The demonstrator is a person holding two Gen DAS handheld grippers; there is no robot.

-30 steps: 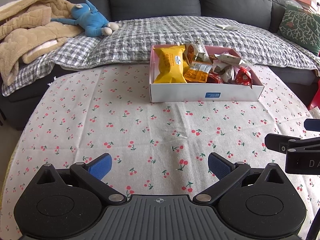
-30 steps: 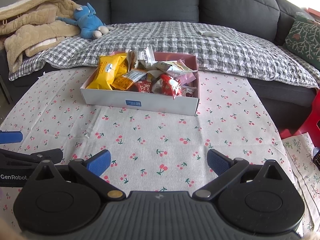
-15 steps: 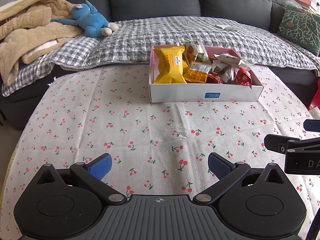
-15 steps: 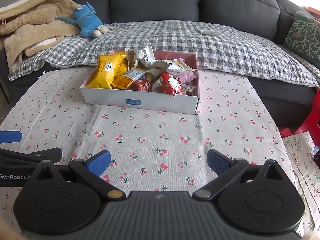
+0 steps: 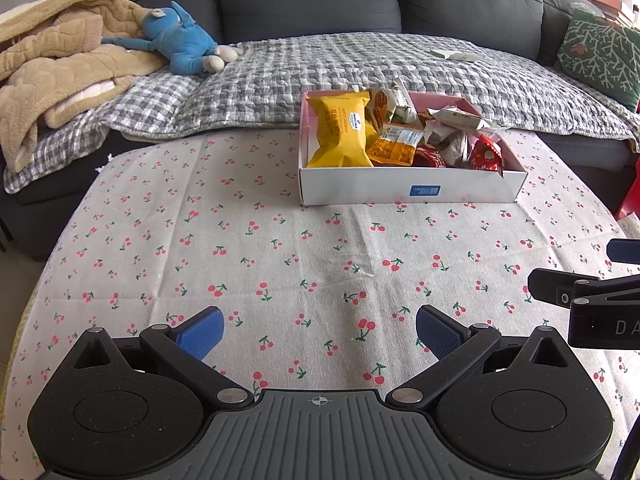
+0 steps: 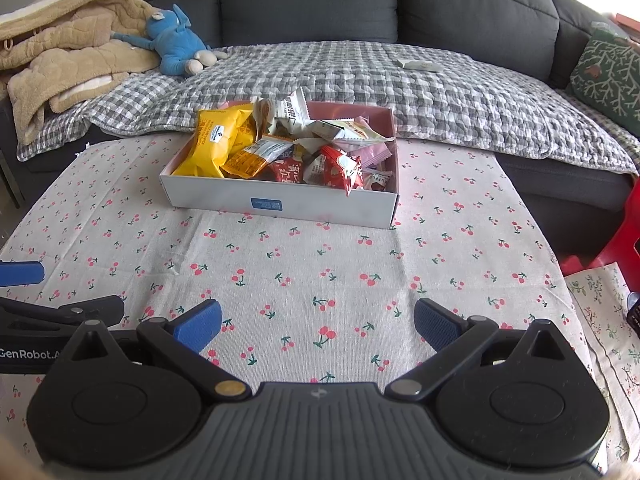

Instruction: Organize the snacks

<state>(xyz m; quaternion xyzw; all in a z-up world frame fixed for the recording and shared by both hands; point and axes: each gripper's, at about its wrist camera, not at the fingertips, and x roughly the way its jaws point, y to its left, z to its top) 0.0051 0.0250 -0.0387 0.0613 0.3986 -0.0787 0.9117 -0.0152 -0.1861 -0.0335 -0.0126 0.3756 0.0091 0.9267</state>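
Both the left gripper and right gripper hang spread and empty, well short of the box. Its 1 red packet overhangs the front wall; a careless reach could knock it out

Glossy foil snacks (matt cardboard box)

Work surface: table with cherry-print tablecloth

You see one item resting directly on the cloth: a white box of snack packets, set toward the far edge, next to the sofa. Around the box the cloth lies flat with faint fold creases. At the right side, the cloth's edge hangs beside a red stool.
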